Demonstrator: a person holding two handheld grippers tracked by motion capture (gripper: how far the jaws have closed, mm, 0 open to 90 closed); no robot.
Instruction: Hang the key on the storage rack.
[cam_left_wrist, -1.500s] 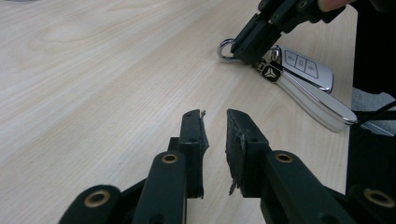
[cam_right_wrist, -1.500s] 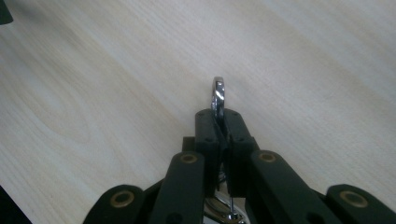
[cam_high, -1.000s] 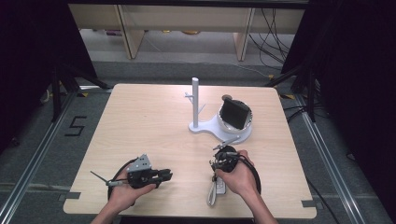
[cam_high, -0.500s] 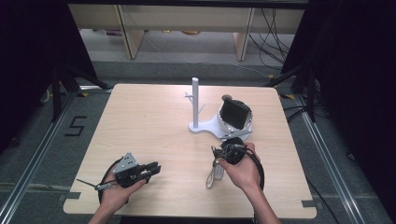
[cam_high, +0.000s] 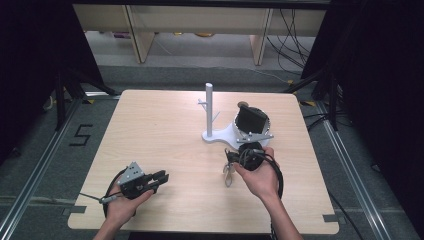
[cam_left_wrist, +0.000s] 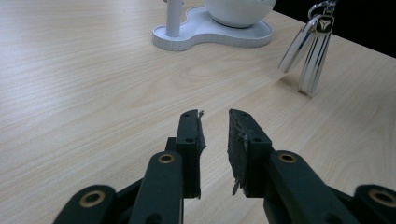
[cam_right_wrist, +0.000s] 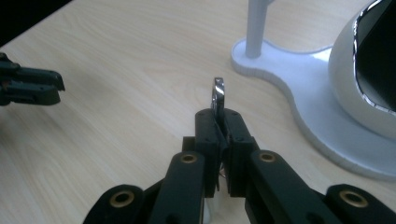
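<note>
I am holding my right claw (cam_right_wrist: 223, 122) clamped on a metal key ring (cam_right_wrist: 218, 97), whose shiny loop is sticking up just past the tips in the right gripper view. From the ring a set of silver keys (cam_left_wrist: 308, 51) is hanging, its lower ends just above the table (cam_high: 165, 130), as the left gripper view is showing at its upper right. In the high view the keys (cam_high: 228, 172) are dangling to the left of my right hand (cam_high: 260, 175), just in front of the white stand (cam_high: 225, 134) with its upright post (cam_high: 209, 107) and its round white bowl-shaped holder (cam_high: 251, 122). My left claw (cam_left_wrist: 215, 133) is lying low over the near left part of the table, well apart from the keys. Its jaws have just been opening and are standing a narrow gap apart with nothing between them, pointing towards the stand and the keys.
</note>
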